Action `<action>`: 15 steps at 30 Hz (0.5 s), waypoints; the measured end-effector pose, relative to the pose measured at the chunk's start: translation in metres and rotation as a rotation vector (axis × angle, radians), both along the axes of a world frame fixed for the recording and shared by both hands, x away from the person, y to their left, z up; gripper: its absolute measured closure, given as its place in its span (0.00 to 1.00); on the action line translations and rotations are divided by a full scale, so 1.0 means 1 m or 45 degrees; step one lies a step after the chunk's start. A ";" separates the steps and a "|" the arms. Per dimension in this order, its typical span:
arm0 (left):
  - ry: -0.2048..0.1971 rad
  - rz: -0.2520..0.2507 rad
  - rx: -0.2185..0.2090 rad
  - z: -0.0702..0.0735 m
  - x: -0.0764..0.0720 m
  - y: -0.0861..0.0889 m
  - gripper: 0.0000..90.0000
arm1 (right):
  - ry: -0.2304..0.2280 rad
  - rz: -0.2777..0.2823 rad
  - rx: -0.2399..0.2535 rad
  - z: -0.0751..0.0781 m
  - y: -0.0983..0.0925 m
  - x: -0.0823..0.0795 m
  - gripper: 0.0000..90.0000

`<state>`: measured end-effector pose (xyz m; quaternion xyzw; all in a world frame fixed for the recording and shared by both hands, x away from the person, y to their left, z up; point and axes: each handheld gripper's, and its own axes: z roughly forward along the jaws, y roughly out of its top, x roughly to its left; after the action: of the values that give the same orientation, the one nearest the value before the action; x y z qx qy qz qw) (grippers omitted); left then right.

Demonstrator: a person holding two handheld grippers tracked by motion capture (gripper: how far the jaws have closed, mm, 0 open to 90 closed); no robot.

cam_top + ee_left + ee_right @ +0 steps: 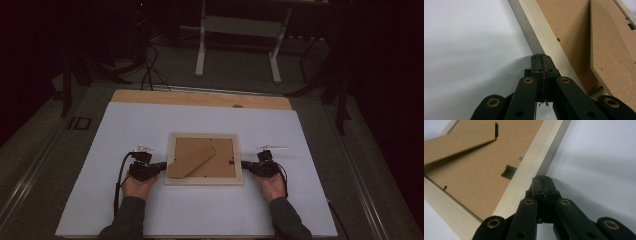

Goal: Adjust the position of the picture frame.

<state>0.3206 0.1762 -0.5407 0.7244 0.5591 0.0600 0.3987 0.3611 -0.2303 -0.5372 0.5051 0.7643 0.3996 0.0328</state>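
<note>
Picture frame [204, 181] lies face down in the middle of the white table [150, 125], its brown backing and the fold-out stand [192, 161] turned up. The left gripper [163, 164] has its jaws pressed together on nothing, the tip against the frame's left rail. The right gripper [244, 164] is the same, closed and empty, at the right rail. The step seems to be squaring or sliding the frame between the two tips. To do it well, both tips should stay low on the wood and push evenly, otherwise the frame may turn or one side may lift
</note>
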 end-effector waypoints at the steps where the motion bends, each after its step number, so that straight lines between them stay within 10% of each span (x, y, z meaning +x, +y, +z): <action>1: -0.001 -0.001 -0.002 0.000 0.000 0.000 1.00 | 0.002 0.001 0.001 0.000 0.000 0.000 1.00; 15: 0.003 0.014 -0.039 -0.002 0.002 0.002 1.00 | 0.009 -0.005 0.006 0.000 0.001 0.001 1.00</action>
<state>0.3223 0.1783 -0.5426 0.7152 0.5645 0.0526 0.4087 0.3623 -0.2298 -0.5371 0.5083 0.7623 0.3995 0.0298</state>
